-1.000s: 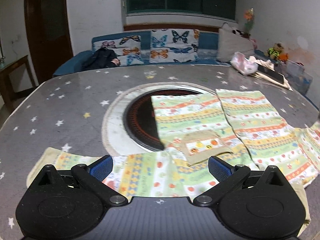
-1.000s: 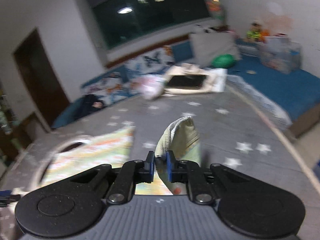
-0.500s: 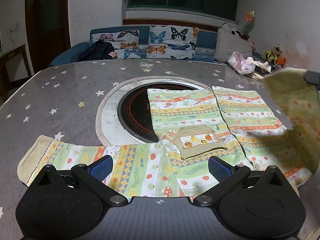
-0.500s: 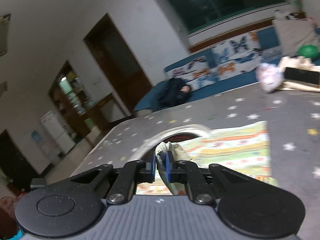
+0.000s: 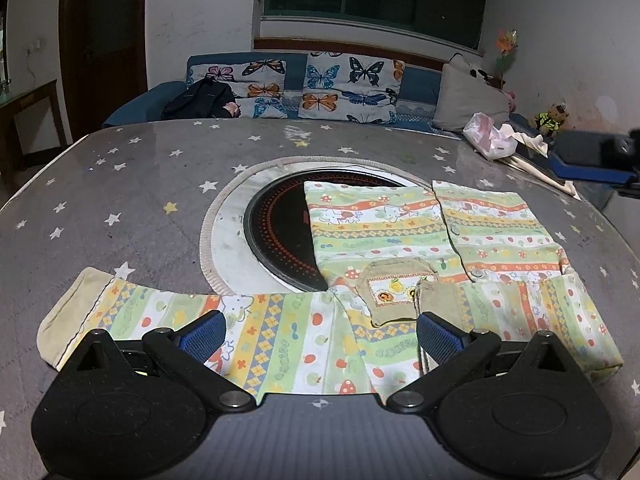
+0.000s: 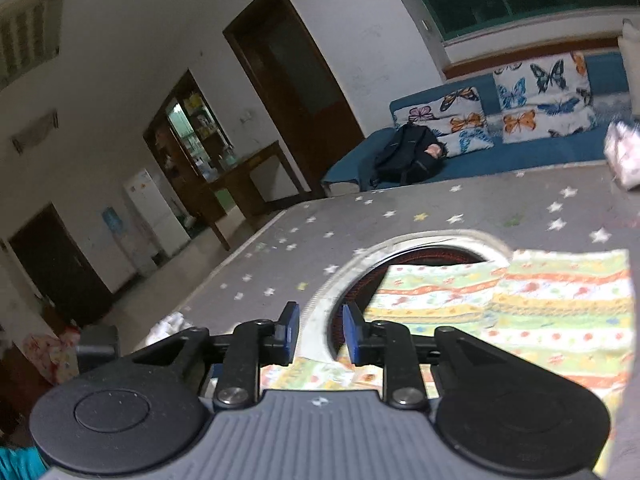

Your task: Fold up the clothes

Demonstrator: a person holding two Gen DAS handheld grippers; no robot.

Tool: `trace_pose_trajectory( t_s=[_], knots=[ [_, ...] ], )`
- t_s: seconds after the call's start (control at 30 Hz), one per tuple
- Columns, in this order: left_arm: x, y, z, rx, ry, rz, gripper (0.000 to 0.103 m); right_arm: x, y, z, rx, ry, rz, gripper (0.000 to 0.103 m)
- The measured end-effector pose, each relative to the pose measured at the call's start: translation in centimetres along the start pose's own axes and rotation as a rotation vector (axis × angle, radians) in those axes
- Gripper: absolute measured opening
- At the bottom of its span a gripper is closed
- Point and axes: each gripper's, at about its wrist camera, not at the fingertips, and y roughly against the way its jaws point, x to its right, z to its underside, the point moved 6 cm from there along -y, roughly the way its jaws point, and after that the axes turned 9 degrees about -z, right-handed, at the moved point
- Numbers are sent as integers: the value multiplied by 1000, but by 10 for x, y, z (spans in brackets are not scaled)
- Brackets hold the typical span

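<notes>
A child's striped green, yellow and orange shirt [image 5: 384, 232] lies flat on the grey star-patterned table [image 5: 120, 184], front up, with a tan chest pocket [image 5: 394, 288]. Its left sleeve [image 5: 160, 320] stretches out to the left. Its right sleeve [image 5: 520, 320] lies folded across the shirt's lower right. My left gripper [image 5: 318, 332] is open and empty, just above the shirt's near edge. My right gripper [image 6: 320, 332] is open and empty, raised above the shirt [image 6: 520, 312]; its body shows at the far right of the left wrist view [image 5: 596, 156].
A round black cooktop [image 5: 280, 232] with a pale ring is set in the table's middle, partly under the shirt. A pink tissue pack [image 5: 490, 140] and papers lie at the table's far right. A blue sofa [image 5: 320, 84] with butterfly cushions stands behind.
My right gripper carried the right sleeve cuff leftward over the shirt, opened and let it go. The sleeve now lies folded on the shirt. My left gripper stayed open, shifting slightly.
</notes>
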Motion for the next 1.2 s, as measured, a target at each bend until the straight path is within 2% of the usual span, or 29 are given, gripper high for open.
trace_pose_trajectory(
  t_s=[0.1,0.33,0.4,0.47,0.63,0.67,0.77,0.87,1.0,1.13,1.2],
  knots=[
    [5,1,-2,4,-3,26,103,16,16,-1,-36,41,76,38],
    [34,5,-5,34,-53,102,99,65,57,38,-185,120,337,38],
    [43,5,-6,40,-64,132,91,77,61,56,-229,115,376,38],
    [53,6,-6,48,-78,167,85,83,61,72,-255,110,388,36],
    [80,6,0,69,-137,244,57,87,55,102,-302,141,403,35],
    [85,4,2,63,-145,255,49,87,54,105,-314,155,417,35],
    [97,-3,9,43,-164,286,33,88,50,98,-306,182,420,35],
    [106,-9,15,29,-186,301,26,88,44,86,-282,201,414,35],
    [109,-25,23,-14,-199,289,25,100,28,81,-285,186,418,35],
    [101,-21,21,-11,-181,291,26,100,21,83,-293,201,432,35],
    [93,-16,18,0,-168,276,30,99,18,82,-295,209,435,35]
  ],
)
